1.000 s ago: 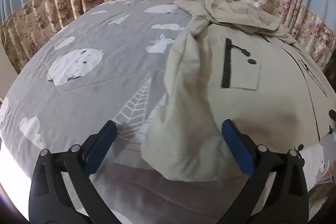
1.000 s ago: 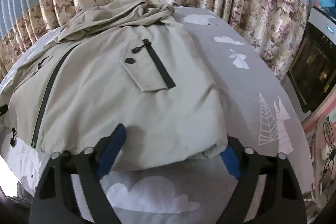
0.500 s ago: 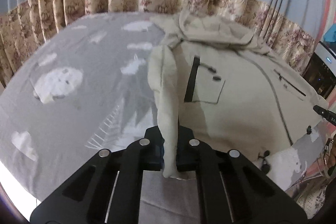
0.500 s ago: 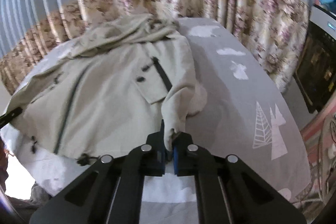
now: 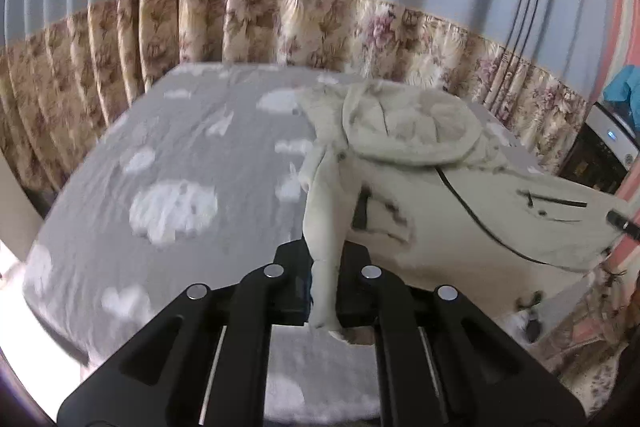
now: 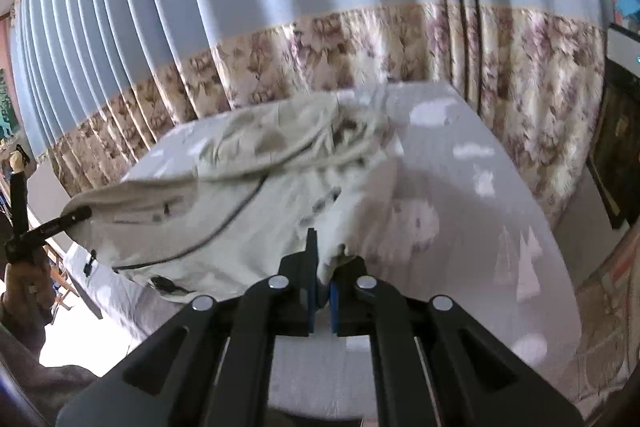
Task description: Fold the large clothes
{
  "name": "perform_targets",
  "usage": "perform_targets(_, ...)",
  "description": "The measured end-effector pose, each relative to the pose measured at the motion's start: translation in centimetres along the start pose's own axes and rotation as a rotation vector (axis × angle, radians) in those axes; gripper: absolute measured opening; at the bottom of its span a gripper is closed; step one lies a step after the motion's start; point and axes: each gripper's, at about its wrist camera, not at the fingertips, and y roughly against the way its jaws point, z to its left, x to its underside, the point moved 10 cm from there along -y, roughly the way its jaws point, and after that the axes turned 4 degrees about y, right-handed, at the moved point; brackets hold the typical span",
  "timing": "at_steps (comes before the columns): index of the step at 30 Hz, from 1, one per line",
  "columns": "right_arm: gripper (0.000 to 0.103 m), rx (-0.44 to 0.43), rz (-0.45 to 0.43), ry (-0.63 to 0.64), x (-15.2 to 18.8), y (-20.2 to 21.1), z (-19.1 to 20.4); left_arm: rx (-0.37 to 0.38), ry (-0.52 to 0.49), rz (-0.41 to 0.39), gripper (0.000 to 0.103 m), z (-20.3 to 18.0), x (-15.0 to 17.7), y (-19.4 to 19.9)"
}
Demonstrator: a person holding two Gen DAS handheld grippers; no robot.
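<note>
A large beige hooded jacket with black zips lies on a grey bed sheet printed with white clouds. My left gripper is shut on the jacket's left bottom corner and holds it raised above the bed. My right gripper is shut on the other bottom corner of the jacket and also holds it raised. The hood lies bunched at the far end of the bed. The left gripper's tip shows at the left in the right wrist view.
Blue curtains with a floral lower band hang behind the bed. A dark cabinet with a white appliance stands at the right. The person's hand shows at the left in the right wrist view.
Both grippers closed on the jacket's bottom corners and lifted them up off the bed. The views now look higher, toward the curtains.
</note>
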Motion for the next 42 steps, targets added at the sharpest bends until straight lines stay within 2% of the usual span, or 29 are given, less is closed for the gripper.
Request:
perform_targets(2, 0.004, -0.015, -0.018, -0.004, -2.7, -2.0, -0.8, 0.004, -0.015, -0.028, 0.009, -0.3, -2.3, -1.4)
perform_targets(3, 0.004, -0.009, -0.023, 0.005, -3.8, -2.8, -1.2, -0.022, -0.043, -0.036, 0.01, -0.3, -4.0, -2.8)
perform_targets(7, 0.004, -0.007, -0.031, 0.043, -9.9, -8.2, -2.2, -0.074, -0.076, -0.025, 0.013, -0.8, -9.7, -9.1)
perform_targets(9, 0.004, 0.023, -0.019, 0.06, -13.2, -11.9, -2.9, -0.065, -0.061, 0.003, 0.013, -1.3, -12.9, -12.5)
perform_targets(11, 0.004, 0.031, 0.007, 0.061, -15.8, -15.5, -3.6, -0.101, -0.094, -0.004, 0.015, -1.7, -16.4, -16.0)
perform_targets(13, 0.005, 0.046, 0.043, 0.032, -18.3, -20.0, -4.9, -0.115, -0.104, 0.028, 0.016, -2.0, -18.8, -19.4)
perform_targets(15, 0.005, 0.075, 0.097, 0.019, -19.7, -24.3, -6.0, -0.14, -0.072, 0.07, 0.024, -1.5, -21.1, -23.5)
perform_targets(16, 0.009, 0.089, 0.122, 0.005, -19.9, -25.9, -6.5, -0.159, -0.084, 0.105, 0.034, -1.5, -21.6, -25.6)
perform_targets(17, 0.017, 0.102, 0.161, -0.012, -19.9, -27.8, -7.1, -0.193, -0.103, 0.12, 0.047, -1.3, -22.1, -27.6)
perform_targets(18, 0.032, 0.122, 0.207, -0.045, -19.6, -29.9, -8.0, -0.226, -0.097, 0.139, 0.06, -0.9, -22.2, -28.7)
perform_targets(19, 0.043, 0.152, 0.236, -0.067, -19.3, -31.2, -8.6, -0.26, -0.086, 0.158, 0.076, -0.3, -22.3, -29.6)
perform_targets(20, 0.063, 0.189, 0.247, -0.07, -19.2, -31.6, -9.0, -0.273, -0.081, 0.15, 0.079, 0.1, -22.7, -29.8)
perform_targets(21, 0.07, 0.206, 0.227, -0.062, -19.5, -31.4, -9.1, -0.267, -0.075, 0.13, 0.083, 0.4, -23.2, -29.4)
perform_targets(22, 0.073, 0.201, 0.176, -0.038, -20.2, -30.5, -8.8, -0.256, -0.069, 0.113, 0.093, 0.6, -23.6, -28.7)
perform_targets(23, 0.078, 0.191, 0.15, -0.021, -20.6, -29.9, -8.4, -0.251, -0.068, 0.071, 0.097, 0.9, -24.4, -27.5)
perform_targets(25, 0.078, 0.189, 0.086, 0.021, -21.4, -27.6, -7.6, -0.257, -0.087, 0.011, 0.098, 0.8, -25.4, -25.5)
perform_targets(26, 0.08, 0.159, 0.06, 0.031, -21.5, -26.5, -6.8, -0.219, -0.101, 0.001, 0.1, -0.1, -25.3, -24.7)
perform_targets(29, 0.083, 0.058, 0.12, 0.051, -20.3, -26.6, -4.4, -0.161, -0.169, 0.041, 0.1, -3.0, -23.9, -24.9)
perform_targets(32, 0.083, 0.045, 0.17, 0.151, -18.8, -28.4, -1.8, -0.136, -0.222, 0.094, 0.1, -5.9, -21.5, -27.3)
perform_targets(34, 0.083, 0.024, 0.242, 0.156, -17.4, -30.8, -0.9, -0.148, -0.243, 0.14, 0.1, -7.0, -20.1, -29.8)
perform_targets(36, 0.081, -0.001, 0.278, 0.132, -16.4, -32.3, -0.5, -0.142, -0.248, 0.169, 0.098, -7.6, -19.0, -31.6)
perform_targets(37, 0.077, 0.002, 0.281, 0.137, -16.2, -32.8, -0.4, -0.157, -0.262, 0.191, 0.088, -7.6, -18.4, -33.0)
perform_targets(38, 0.049, 0.001, 0.288, 0.146, -15.9, -33.4, -0.4, -0.164, -0.269, 0.213, 0.072, -7.5, -17.9, -34.0)
perform_targets(39, 0.014, 0.004, 0.295, 0.147, -15.8, -34.0, -0.5, -0.157, -0.267, 0.23, 0.065, -7.4, -17.4, -34.7)
perform_targets(40, 0.0, 0.019, 0.296, 0.15, -15.7, -34.0, -0.7, -0.143, -0.254, 0.247, 0.046, -7.2, -17.0, -35.4)
perform_targets(41, 0.0, 0.029, 0.293, 0.146, -15.8, -34.2, -1.0, -0.134, -0.24, 0.255, 0.015, -7.0, -16.8, -35.8)
perform_targets(42, 0.0, 0.017, 0.279, 0.124, -16.2, -34.1, -1.3, -0.151, -0.246, 0.258, 0.002, -6.8, -16.7, -36.3)
